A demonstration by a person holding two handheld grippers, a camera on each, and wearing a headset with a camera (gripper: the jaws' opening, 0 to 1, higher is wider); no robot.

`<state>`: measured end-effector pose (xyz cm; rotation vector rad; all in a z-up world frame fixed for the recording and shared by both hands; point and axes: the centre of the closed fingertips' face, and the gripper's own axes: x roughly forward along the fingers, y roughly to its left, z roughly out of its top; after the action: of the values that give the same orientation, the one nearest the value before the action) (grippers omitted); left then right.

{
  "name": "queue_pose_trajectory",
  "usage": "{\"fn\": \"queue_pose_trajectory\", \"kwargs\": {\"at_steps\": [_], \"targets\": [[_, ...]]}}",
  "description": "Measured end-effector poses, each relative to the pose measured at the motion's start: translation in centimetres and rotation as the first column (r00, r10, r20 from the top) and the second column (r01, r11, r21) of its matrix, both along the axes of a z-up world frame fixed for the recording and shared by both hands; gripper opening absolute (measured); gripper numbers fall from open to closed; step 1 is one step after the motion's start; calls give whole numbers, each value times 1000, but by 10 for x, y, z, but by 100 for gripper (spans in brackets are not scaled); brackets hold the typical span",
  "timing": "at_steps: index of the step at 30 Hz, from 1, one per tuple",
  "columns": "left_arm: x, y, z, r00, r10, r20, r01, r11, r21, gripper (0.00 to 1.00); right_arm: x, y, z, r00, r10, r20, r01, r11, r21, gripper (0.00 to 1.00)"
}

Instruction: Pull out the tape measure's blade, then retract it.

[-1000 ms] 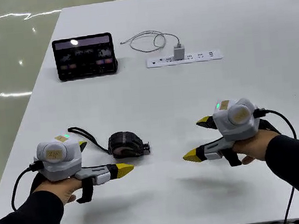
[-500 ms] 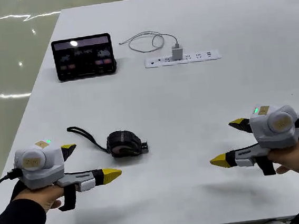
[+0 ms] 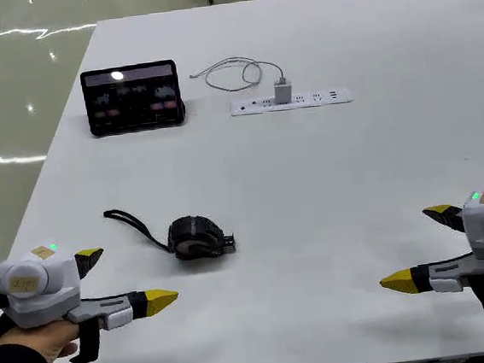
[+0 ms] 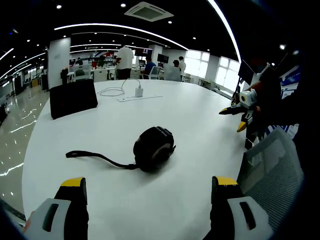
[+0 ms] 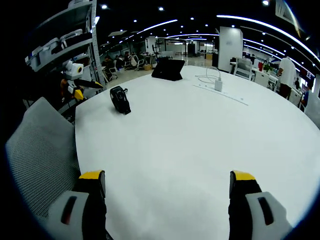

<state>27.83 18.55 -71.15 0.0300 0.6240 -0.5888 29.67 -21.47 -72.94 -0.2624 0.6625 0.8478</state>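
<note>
Tape measure point(image 3: 196, 236) near table point(image 3: 336, 181) front edge

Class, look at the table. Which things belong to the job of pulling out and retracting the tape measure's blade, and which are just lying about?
For the job:
- tape measure, with its strap
- left tool, open
- right tool, open

Just lying about:
- tablet
- power strip
- charger and its cable
</note>
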Motion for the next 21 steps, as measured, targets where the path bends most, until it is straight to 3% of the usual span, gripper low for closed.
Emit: {"fn": "queue_pose_trajectory", "kwargs": {"at_steps": [4, 7, 8, 11, 15, 21], "targets": [[-5, 5, 3, 1000, 4, -2, -4, 1000, -1, 100, -7, -18, 6, 1000, -16, 13, 17, 1000, -26, 100], [-7, 9, 6, 1000, -1, 3, 1, 1000, -1, 100, -12, -23, 11, 1000, -18, 14, 18, 1000, -23, 100], [-7, 11, 8, 1000, 6, 18, -6, 1000, -3, 100, -13, -26, 12, 1000, -18, 21, 19, 999, -32, 100], [-9, 15, 8, 1000, 16, 16, -16, 1000, -5, 100, -16, -27, 16, 999, -17, 29, 18, 999, -30, 100], [-7, 19, 9, 999, 24, 27, -24, 1000, 7, 100, -19, -27, 15, 999, -17, 36, 18, 999, -31, 100], [-5, 19, 12, 999, 29, 25, -30, 1000, 7, 100, -23, -32, 8, 999, -37, 9, 38, 999, -20, 100]]}}
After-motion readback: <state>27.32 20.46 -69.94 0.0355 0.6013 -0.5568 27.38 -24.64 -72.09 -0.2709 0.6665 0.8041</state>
